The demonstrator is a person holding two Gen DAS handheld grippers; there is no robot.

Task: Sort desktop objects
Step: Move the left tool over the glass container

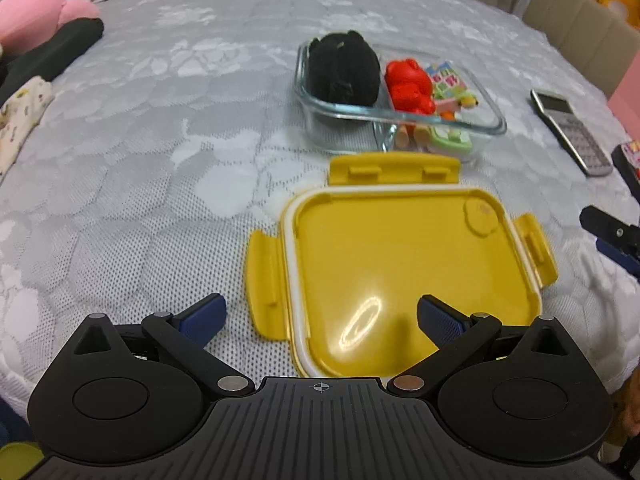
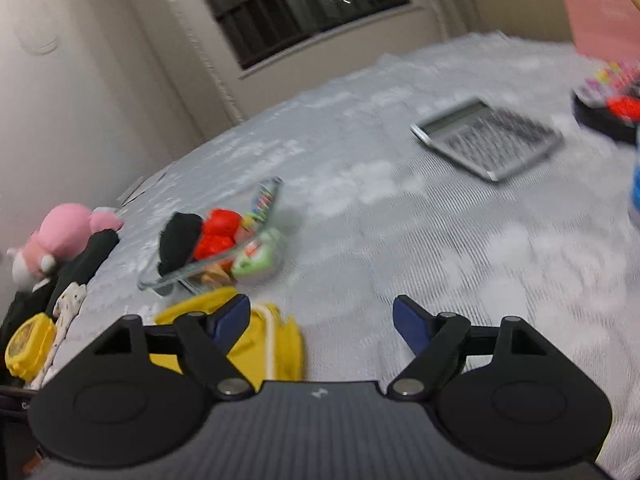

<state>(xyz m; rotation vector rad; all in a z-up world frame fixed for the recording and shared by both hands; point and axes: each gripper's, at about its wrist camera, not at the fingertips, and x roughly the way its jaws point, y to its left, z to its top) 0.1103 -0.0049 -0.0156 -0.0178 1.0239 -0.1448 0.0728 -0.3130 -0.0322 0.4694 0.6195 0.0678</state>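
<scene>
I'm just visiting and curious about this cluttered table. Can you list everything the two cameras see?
glass box: one, clear, two compartments, mid table
black toy: one, in the box's left compartment
red bear: one, in the box's right compartment, among small colourful trinkets
lid: one, yellow, lying near side of the box
calculator: one, silver, right of the box
pink plush: one, far left
black cloth: one, beside the plush
yellow tape: one, left edge
tablecloth: one, grey lace
window: one, dark, on the wall
left gripper: black, blue pads, jaws open above the lid
right gripper: same, jaws open, nothing held
</scene>
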